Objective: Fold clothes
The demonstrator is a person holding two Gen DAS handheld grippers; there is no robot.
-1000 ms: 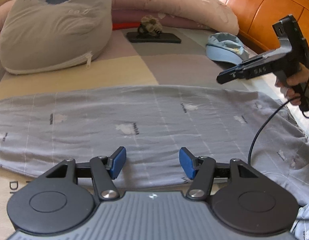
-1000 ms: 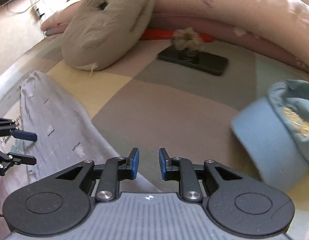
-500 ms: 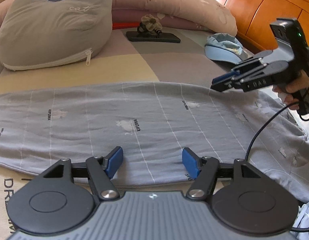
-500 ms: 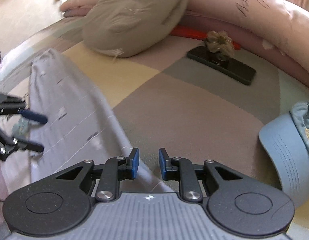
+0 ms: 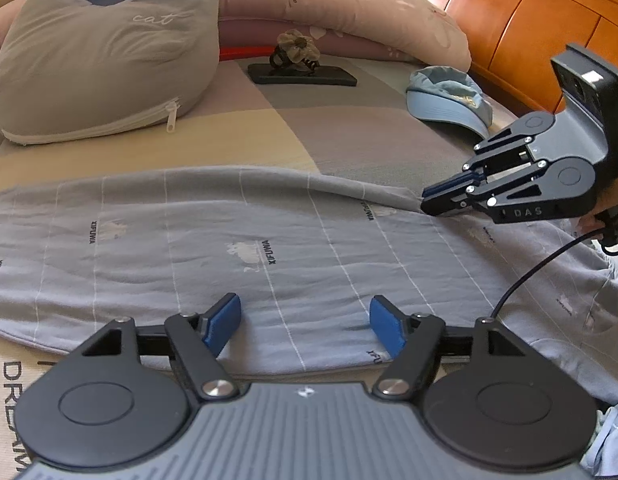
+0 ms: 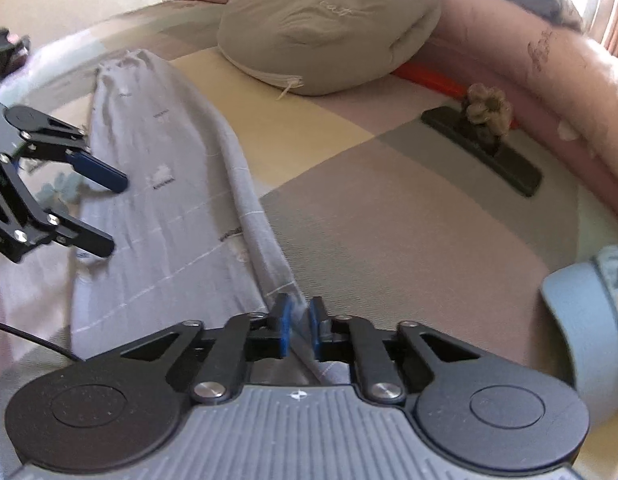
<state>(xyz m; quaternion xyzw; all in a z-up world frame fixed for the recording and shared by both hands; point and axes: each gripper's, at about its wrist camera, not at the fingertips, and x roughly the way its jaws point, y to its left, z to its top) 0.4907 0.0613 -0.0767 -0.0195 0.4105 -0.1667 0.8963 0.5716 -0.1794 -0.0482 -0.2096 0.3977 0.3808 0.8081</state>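
1. Since a second ago the right gripper (image 6: 297, 330) has come down from above the bare bedspread onto the far edge of the grey garment (image 5: 269, 240). Its jaws are closing, and a ridge of that edge now stands pinched between the blue pads (image 6: 284, 330). The left gripper (image 5: 305, 326) has kept its place while its jaws open wider.
2. The bed (image 5: 349, 136) carries everything; its cover is a patchwork of cream, mauve and grey panels.
3. The grey garment, with thin white lines and small printed marks, lies spread flat across the near part of the bed, its long side running across the left wrist view.
4. A grey cushion (image 5: 101, 52) with a cat face rests beyond the garment, and a long pink bolster (image 5: 349, 4) lies behind it.
5. The left gripper hovers over the near edge of the garment, jaws apart, with cloth beneath them and nothing clamped.
6. A light blue cap (image 5: 449, 96) lies near the wooden headboard (image 5: 529, 20), beyond the right gripper.
7. A dark phone (image 5: 301, 76) lies flat on the bed with a flower-shaped hair clip (image 5: 295, 46) on top of it.
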